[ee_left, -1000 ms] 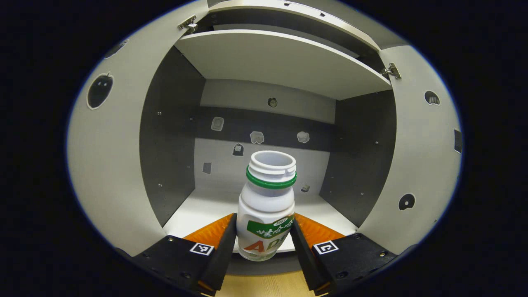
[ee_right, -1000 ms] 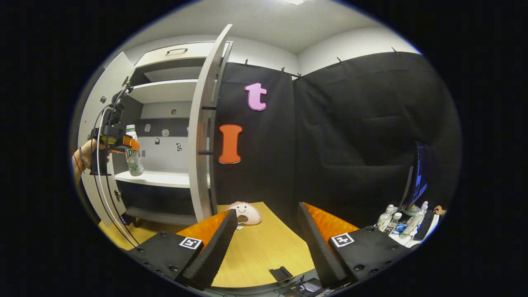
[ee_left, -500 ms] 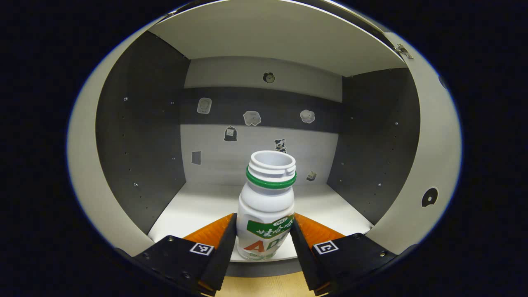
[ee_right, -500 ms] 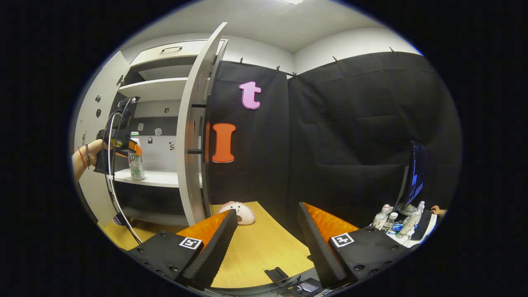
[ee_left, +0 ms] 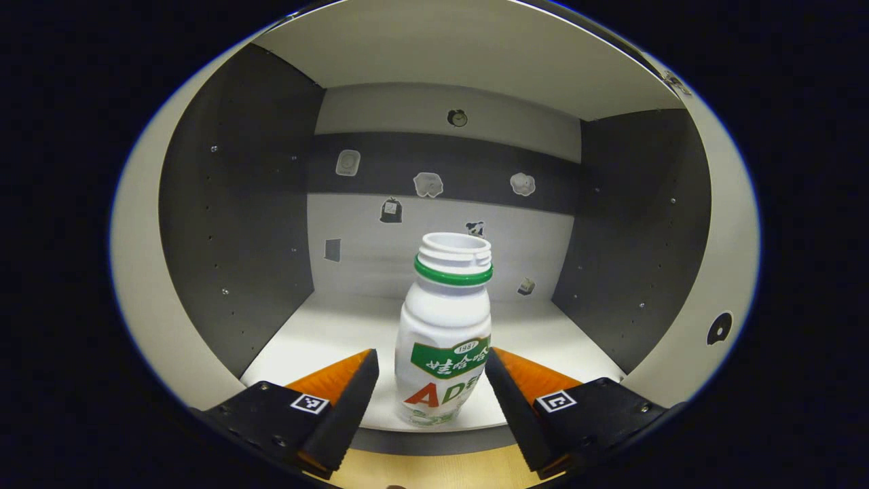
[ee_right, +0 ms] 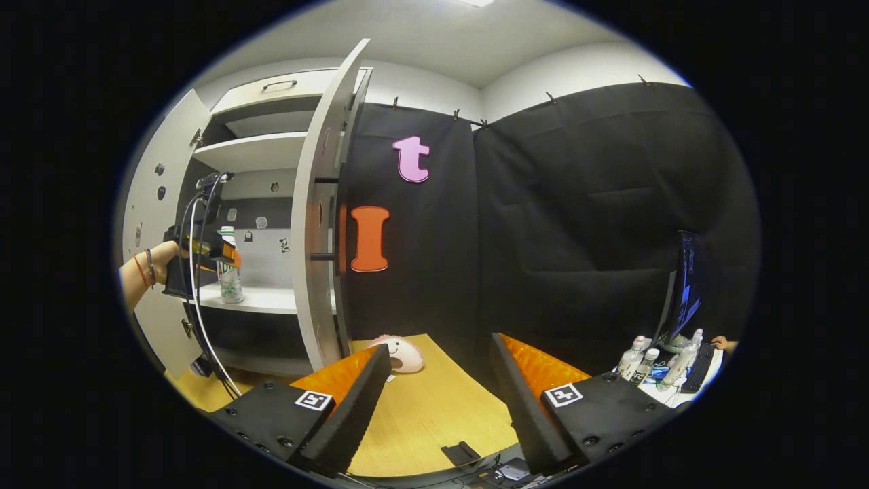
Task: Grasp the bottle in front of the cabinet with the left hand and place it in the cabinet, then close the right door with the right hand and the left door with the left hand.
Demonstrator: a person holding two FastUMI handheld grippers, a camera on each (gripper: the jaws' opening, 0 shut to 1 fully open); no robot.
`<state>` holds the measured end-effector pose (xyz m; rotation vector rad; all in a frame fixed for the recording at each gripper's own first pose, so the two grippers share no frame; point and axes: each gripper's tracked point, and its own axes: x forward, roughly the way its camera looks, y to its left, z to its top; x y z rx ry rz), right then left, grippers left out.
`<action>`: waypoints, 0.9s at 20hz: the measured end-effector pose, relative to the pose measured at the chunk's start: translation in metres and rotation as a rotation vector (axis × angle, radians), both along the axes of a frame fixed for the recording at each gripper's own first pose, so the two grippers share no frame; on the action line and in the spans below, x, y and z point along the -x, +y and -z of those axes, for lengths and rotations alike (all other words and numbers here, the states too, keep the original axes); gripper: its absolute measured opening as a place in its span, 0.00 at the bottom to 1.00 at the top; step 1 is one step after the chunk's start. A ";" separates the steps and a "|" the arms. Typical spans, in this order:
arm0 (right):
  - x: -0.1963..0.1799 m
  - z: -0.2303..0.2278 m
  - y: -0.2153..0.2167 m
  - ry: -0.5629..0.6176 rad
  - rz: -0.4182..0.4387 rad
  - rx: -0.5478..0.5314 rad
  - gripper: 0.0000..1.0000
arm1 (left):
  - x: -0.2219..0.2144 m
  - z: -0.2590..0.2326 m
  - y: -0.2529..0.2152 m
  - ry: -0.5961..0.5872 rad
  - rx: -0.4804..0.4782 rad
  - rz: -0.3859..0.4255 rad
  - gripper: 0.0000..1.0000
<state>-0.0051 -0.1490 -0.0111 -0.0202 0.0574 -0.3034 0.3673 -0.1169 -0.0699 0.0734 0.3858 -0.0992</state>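
Observation:
The white bottle (ee_left: 445,339), with a green neck ring and no cap, stands upright near the front edge of the cabinet's white shelf (ee_left: 319,336). My left gripper (ee_left: 430,356) is open around its lower half, with a clear gap at the left finger and the right finger close beside it. From the right gripper view, a hand (ee_right: 146,268) holds the left gripper (ee_right: 207,252) at the bottle (ee_right: 231,282) inside the cabinet. The right door (ee_right: 316,224) and left door (ee_right: 153,197) stand open. My right gripper (ee_right: 438,350) is open and holds nothing above the wooden table (ee_right: 421,414).
An upper shelf (ee_left: 461,61) roofs the compartment and dark side walls (ee_left: 237,217) flank it. A pink plush toy (ee_right: 402,353) lies on the table by the right door's foot. Several bottles (ee_right: 641,360) and a monitor (ee_right: 686,292) stand far right.
The left gripper carried the bottle into the cabinet, set it on the shelf and opened its fingers. The right gripper has hardly moved.

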 end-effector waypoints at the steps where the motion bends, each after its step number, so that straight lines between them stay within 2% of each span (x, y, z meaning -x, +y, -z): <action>1: 0.000 0.001 0.000 0.003 -0.001 0.000 0.97 | 0.003 -0.003 0.002 -0.009 -0.001 0.000 0.95; 8: -0.006 0.001 0.012 0.009 -0.032 0.008 0.98 | 0.048 -0.048 0.016 -0.111 0.020 0.016 0.95; 18: -0.024 -0.007 0.017 0.007 -0.081 0.022 0.98 | 0.163 -0.121 0.062 -0.272 0.045 0.004 0.95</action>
